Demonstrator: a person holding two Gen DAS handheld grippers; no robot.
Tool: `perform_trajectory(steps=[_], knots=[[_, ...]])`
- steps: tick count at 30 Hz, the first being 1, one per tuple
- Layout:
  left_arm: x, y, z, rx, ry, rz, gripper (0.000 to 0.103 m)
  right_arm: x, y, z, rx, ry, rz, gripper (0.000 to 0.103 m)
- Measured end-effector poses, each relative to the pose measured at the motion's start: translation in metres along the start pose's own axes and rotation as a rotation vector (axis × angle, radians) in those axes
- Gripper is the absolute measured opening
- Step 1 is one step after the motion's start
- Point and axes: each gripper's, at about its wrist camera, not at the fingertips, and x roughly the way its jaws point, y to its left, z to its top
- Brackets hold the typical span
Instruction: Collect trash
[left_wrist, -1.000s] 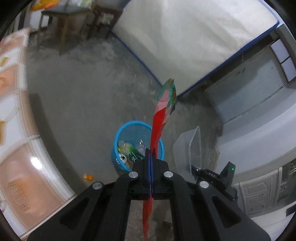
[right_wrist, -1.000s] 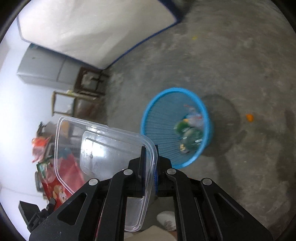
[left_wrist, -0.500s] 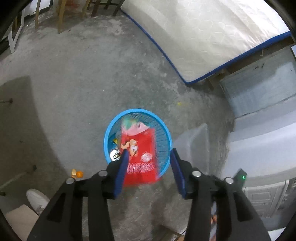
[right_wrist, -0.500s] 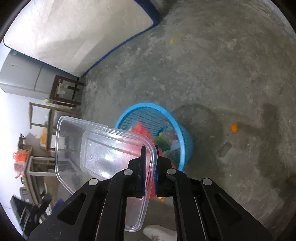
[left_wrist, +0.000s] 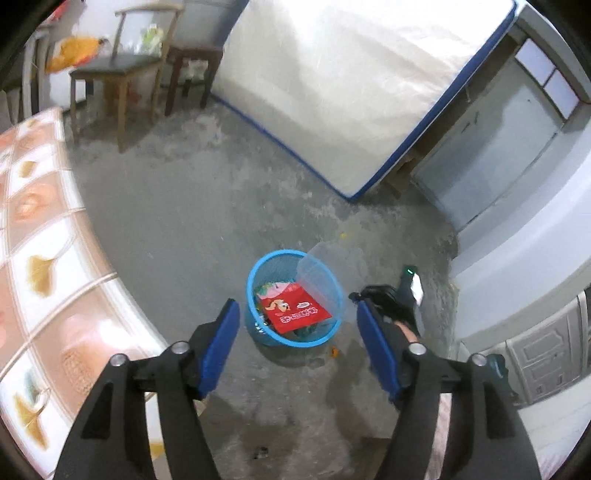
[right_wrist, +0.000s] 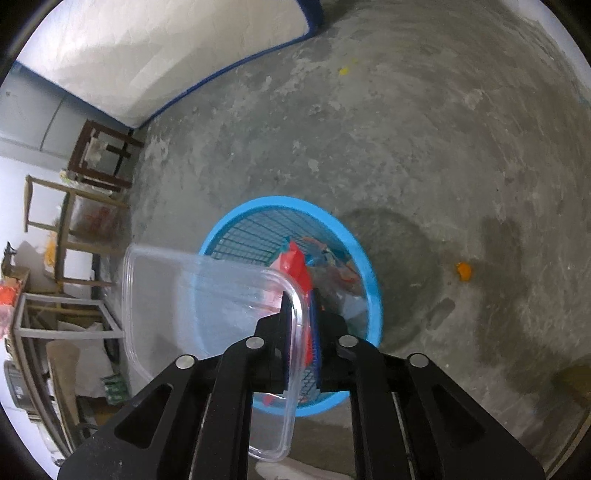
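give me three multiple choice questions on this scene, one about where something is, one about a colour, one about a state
1. Where does the red snack bag lie?
A. on the chair
B. in the basket
C. on the mattress

2. What colour is the basket?
A. blue
B. green
C. white

3. How does the right gripper stand?
A. open and empty
B. shut on a can
C. shut on the clear plastic lid

Answers:
1 B, the bag rests on top of the other trash inside the basket.
2 A, its rim and mesh wall are blue.
3 C, the lid's edge sits pinched between its fingers, while the left gripper is wide open.
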Motion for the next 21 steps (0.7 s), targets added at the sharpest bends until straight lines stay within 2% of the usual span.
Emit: perform_trajectory(steps=[2, 4, 5, 8, 11, 18, 21], knots=[[-0.03, 0.008, -0.018, 0.011, -0.028, 0.035, 0.073, 0.005, 0.012, 0.003, -0.048, 0.006, -0.035, 0.02], [-0.052, 0.019, -0.033, 0.0, -0.052, 0.067, 0.076, 0.008, 0.019, 0.004, -0.078, 0.006, -0.058, 0.038], [-0.063, 0.027, -0.042, -0.01, -0.064, 0.092, 0.076, 0.008, 0.022, 0.004, -0.089, 0.004, -0.065, 0.041], [-0.093, 0.047, -0.065, -0.041, -0.109, 0.165, 0.077, 0.004, 0.027, 0.003, -0.118, -0.004, -0.068, 0.044], [-0.115, 0.063, -0.083, -0.08, -0.158, 0.193, 0.078, -0.002, 0.027, -0.001, -0.14, -0.009, -0.072, 0.045], [-0.148, 0.091, -0.113, -0.126, -0.199, 0.223, 0.078, -0.026, 0.029, -0.013, -0.15, -0.023, -0.044, 0.045], [-0.16, 0.101, -0.122, -0.155, -0.222, 0.236, 0.08, -0.045, 0.041, -0.022, -0.198, -0.04, 0.001, 0.054]])
